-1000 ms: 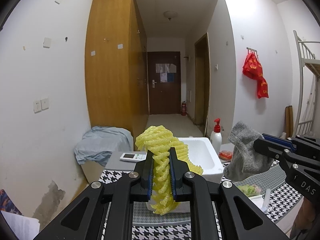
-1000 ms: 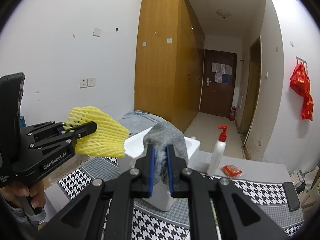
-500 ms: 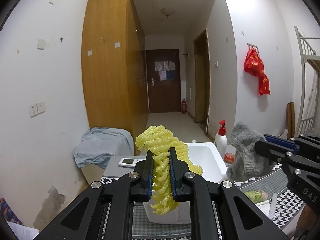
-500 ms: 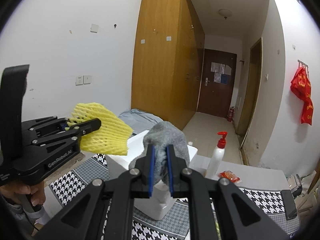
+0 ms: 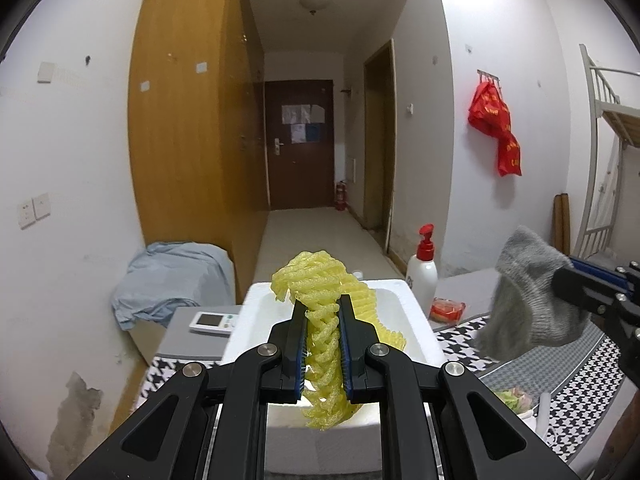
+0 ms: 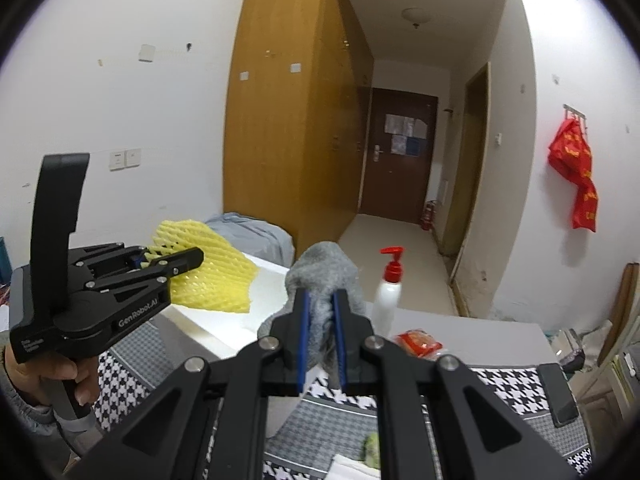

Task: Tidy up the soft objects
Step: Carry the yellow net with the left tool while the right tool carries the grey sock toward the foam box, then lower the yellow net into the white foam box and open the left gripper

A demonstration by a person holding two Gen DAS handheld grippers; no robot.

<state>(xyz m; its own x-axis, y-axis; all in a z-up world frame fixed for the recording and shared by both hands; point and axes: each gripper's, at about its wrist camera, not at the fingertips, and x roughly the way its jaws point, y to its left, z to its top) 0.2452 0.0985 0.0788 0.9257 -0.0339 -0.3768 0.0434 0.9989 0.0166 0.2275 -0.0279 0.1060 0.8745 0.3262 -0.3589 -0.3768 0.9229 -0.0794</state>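
Left gripper clamps the yellow foam net above the white foam box; the right gripper pinches the grey sock. Only the right view shows the person's hand at 8 o'clock; only the left shows the remote at 9 o'clock.

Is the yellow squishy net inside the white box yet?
Not yet. The yellow foam net is pinched in the left gripper, held in the air above the open white foam box.

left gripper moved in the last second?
Yes. In the right wrist view the left gripper with the yellow foam net sits higher against the wall outlet, and it hangs over the white foam box.
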